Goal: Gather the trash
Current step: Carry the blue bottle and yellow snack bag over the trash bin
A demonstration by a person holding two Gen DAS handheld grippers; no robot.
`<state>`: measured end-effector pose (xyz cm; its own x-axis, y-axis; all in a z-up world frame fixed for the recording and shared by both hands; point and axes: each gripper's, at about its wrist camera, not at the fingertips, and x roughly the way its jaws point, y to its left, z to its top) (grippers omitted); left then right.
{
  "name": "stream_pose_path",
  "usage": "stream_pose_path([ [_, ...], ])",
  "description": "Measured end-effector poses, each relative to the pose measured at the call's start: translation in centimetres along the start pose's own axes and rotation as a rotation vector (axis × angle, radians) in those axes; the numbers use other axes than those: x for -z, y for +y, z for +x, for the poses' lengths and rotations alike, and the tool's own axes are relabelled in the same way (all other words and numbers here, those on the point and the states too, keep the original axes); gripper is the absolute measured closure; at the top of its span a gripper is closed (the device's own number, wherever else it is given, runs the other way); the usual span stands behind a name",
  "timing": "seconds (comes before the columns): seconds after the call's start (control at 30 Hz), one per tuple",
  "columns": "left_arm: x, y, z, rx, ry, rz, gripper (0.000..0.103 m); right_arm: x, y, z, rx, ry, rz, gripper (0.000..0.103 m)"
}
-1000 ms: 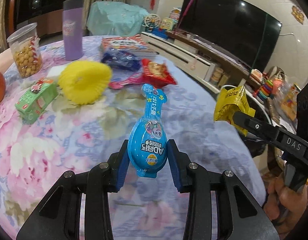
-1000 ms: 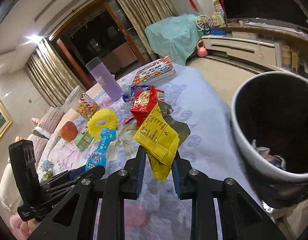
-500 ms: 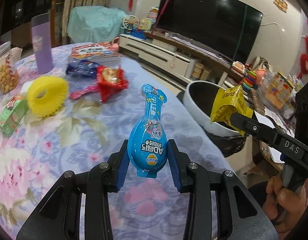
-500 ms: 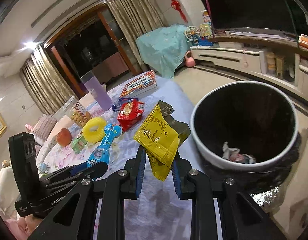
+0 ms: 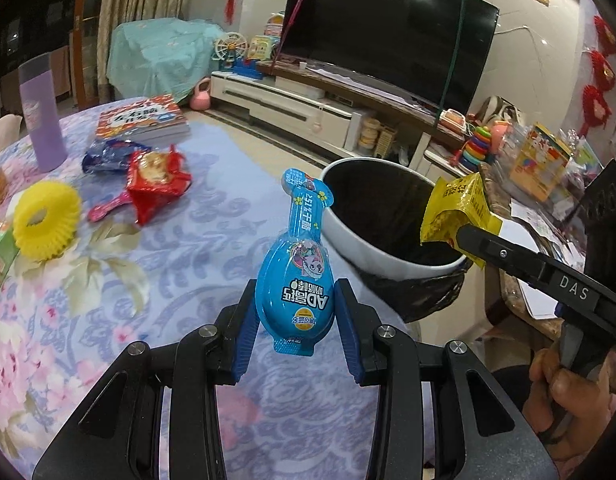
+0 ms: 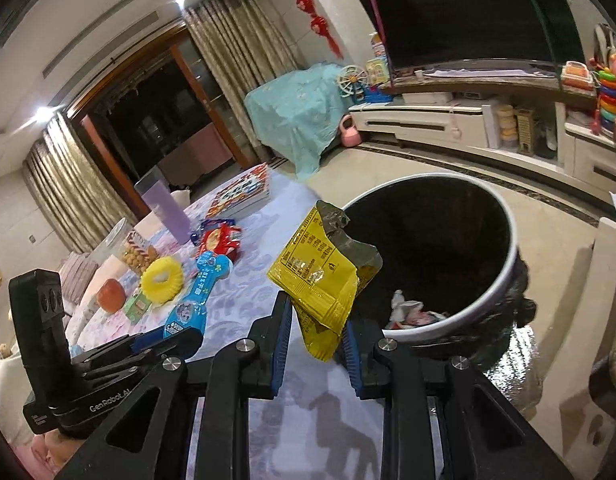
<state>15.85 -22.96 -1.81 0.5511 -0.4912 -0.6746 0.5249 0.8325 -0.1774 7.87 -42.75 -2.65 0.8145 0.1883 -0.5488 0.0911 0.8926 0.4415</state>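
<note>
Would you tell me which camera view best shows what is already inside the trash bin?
The right wrist view: it looks down into the trash bin, where crumpled white and pink scraps lie at the bottom. The left wrist view catches the bin at a shallower angle, showing only its dark inner wall and white rim.

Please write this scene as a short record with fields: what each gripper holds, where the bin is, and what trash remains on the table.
left gripper: shut on blue wrapper
right gripper: shut on yellow packet
trash bin: beside the table edge, open, some trash inside
on table: red wrapper, dark blue wrapper
</note>
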Motion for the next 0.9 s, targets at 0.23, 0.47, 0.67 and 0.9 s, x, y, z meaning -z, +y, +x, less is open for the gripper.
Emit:
stream_pose_path([
  [0.23, -0.9, -2.2, 1.0, 0.019, 0.003, 0.037, 0.068, -0.5, -1.4, -0.5, 0.02, -0.006, 0.019, 0.078],
  [0.47, -1.7, -3.5, 1.9, 0.029, 0.011, 0.065, 0.068, -0.9, -2.3, -0.8, 0.04, -0.012, 0.029, 0.078],
  [0.67, -2.6, -4.2, 2.6, 0.031, 0.007, 0.076, 0.068, -1.4, -3.2, -0.8, 0.051, -0.014, 0.033, 0.078],
  [0.9, -4.1, -4.9, 3.5, 0.037, 0.004, 0.083, 0.068, -2.3, -4.1, -0.3, 0.065, -0.005, 0.028, 0.078],
])
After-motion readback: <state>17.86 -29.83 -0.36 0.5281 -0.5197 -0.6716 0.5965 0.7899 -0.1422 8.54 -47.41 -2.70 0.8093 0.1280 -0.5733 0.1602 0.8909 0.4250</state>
